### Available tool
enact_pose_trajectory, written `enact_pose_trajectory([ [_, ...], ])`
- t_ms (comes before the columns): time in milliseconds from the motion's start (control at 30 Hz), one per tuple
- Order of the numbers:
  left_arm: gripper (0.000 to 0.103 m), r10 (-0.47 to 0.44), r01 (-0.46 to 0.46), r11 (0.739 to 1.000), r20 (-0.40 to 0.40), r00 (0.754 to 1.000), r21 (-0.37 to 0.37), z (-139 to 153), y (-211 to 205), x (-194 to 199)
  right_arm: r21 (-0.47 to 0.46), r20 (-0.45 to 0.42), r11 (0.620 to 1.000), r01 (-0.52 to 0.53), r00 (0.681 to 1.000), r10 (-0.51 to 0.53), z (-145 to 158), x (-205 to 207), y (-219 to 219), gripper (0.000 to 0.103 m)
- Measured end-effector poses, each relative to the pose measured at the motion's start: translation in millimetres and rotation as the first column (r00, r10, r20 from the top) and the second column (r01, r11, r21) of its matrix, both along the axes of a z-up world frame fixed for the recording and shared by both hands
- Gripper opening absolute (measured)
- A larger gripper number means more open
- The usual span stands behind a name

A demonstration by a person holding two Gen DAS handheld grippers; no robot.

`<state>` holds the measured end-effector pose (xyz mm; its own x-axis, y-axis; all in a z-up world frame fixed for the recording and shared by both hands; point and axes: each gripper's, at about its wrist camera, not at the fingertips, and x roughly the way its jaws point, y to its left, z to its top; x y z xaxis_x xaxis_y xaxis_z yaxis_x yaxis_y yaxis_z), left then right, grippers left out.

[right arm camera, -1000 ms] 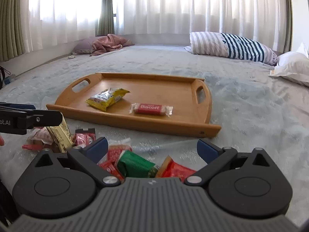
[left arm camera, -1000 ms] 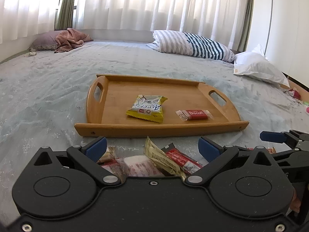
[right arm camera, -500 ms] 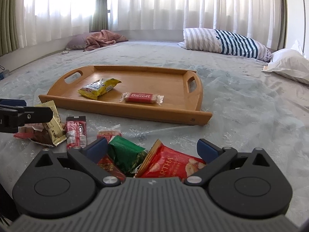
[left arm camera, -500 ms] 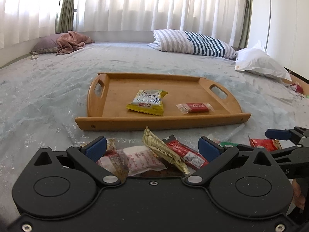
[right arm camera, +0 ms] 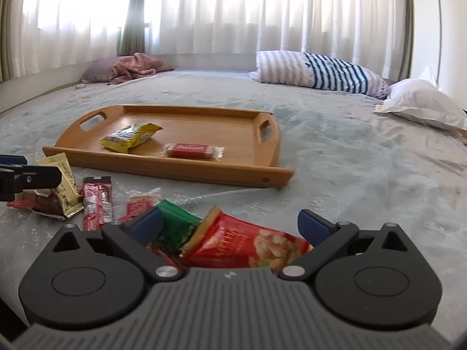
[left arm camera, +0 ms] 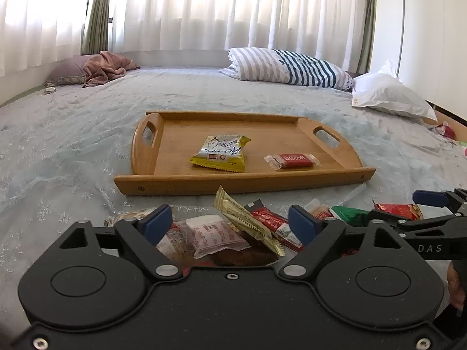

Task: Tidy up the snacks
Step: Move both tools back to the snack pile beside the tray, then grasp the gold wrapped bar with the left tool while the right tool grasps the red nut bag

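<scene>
Left wrist view gives me my left gripper (left arm camera: 229, 223) low over a heap of loose snacks on the pale grey-blue bedspread (left arm camera: 73, 145), its blue-padded fingers spread wide with nothing clamped between them. Under the gap I see a clear-wrapped pink-and-white snack (left arm camera: 214, 233), a gold foil sachet (left arm camera: 245, 221) tilted up on edge, and a long red stick packet (left arm camera: 274, 224) just beside it. Beyond the heap sits the oblong wooden tray with cut-out handles (left arm camera: 175, 182). On it lie a yellow snack bag (left arm camera: 221, 153) near the middle and a red Biscoff biscuit in clear wrap (left arm camera: 293, 161) to its right, the two apart from each other. At the right edge I can see my right gripper (left arm camera: 437, 218) from the side, over a green packet (left arm camera: 348, 214) and a red packet.

From the right wrist camera, my right gripper (right arm camera: 229, 223) also has its jaws wide apart and empty. Between the fingers lie the green foil packet (right arm camera: 175, 227) and a red pouch printed with round snacks (right arm camera: 245, 242), overlapping. To the left, a small red-and-clear packet (right arm camera: 143, 201) and the red stick packet (right arm camera: 97, 202) rest on the bedspread, and the tip of my left gripper (right arm camera: 29, 176) hovers at the gold sachet (right arm camera: 62, 180). The tray (right arm camera: 181, 167) lies ahead with the same two snacks on it. A striped pillow (right arm camera: 318, 71) and a white pillow (right arm camera: 423, 103) sit far back.
</scene>
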<state>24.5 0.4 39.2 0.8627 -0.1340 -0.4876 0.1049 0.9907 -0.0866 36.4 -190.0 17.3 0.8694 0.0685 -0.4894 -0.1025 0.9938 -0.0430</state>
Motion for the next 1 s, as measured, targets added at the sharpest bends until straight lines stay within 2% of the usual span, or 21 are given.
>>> enact_pose_trajectory([
  [167, 0.073, -0.016, 0.015, 1.0, -0.016, 1.0, -0.022, -2, -3, 5, 0.034, 0.009, 0.998, 0.043, 0.999, -0.044, -1, -7, -11, 0.103],
  [300, 0.057, 0.004, -0.004, 1.0, -0.024, 1.0, -0.016, -6, -8, 10, 0.045, 0.004, 0.996, 0.081, 0.997, -0.082, -4, -10, -16, 0.103],
  [400, 0.051, 0.002, -0.002, 1.0, -0.022, 1.0, -0.016, -6, -11, 12, 0.053, 0.006, 0.994, 0.096, 0.995, -0.096, -6, -12, -18, 0.103],
  [467, 0.043, -0.003, 0.002, 1.0, -0.021, 1.0, -0.022, -6, -12, 13, 0.056, 0.008, 0.994, 0.094, 0.995, -0.095, -7, -13, -18, 0.102],
  [533, 0.03, -0.012, 0.012, 1.0, -0.021, 1.0, -0.026, -5, -15, 14, 0.058, 0.005, 0.994, 0.09, 0.996, -0.091, -8, -13, -17, 0.101],
  [600, 0.024, -0.022, 0.022, 0.999, -0.023, 0.999, -0.027, -5, -18, 14, 0.061, -0.005, 0.995, 0.082, 0.997, -0.081, -10, -13, -16, 0.1],
  [700, 0.021, -0.035, 0.034, 0.999, -0.016, 0.999, -0.024, -4, -25, 12, 0.054, -0.013, 0.995, 0.08, 0.997, -0.079, -12, -12, -13, 0.096],
  [833, 0.021, -0.052, 0.052, 0.998, 0.0, 0.999, 0.017, -6, -36, 10, 0.057, -0.018, 0.995, 0.078, 0.997, -0.077, -14, -11, -11, 0.095],
  [1000, 0.021, -0.071, 0.071, 0.997, 0.008, 0.997, 0.034, -8, -43, 8, 0.082, -0.037, 0.993, 0.086, 0.996, -0.083, -17, -9, -12, 0.094],
])
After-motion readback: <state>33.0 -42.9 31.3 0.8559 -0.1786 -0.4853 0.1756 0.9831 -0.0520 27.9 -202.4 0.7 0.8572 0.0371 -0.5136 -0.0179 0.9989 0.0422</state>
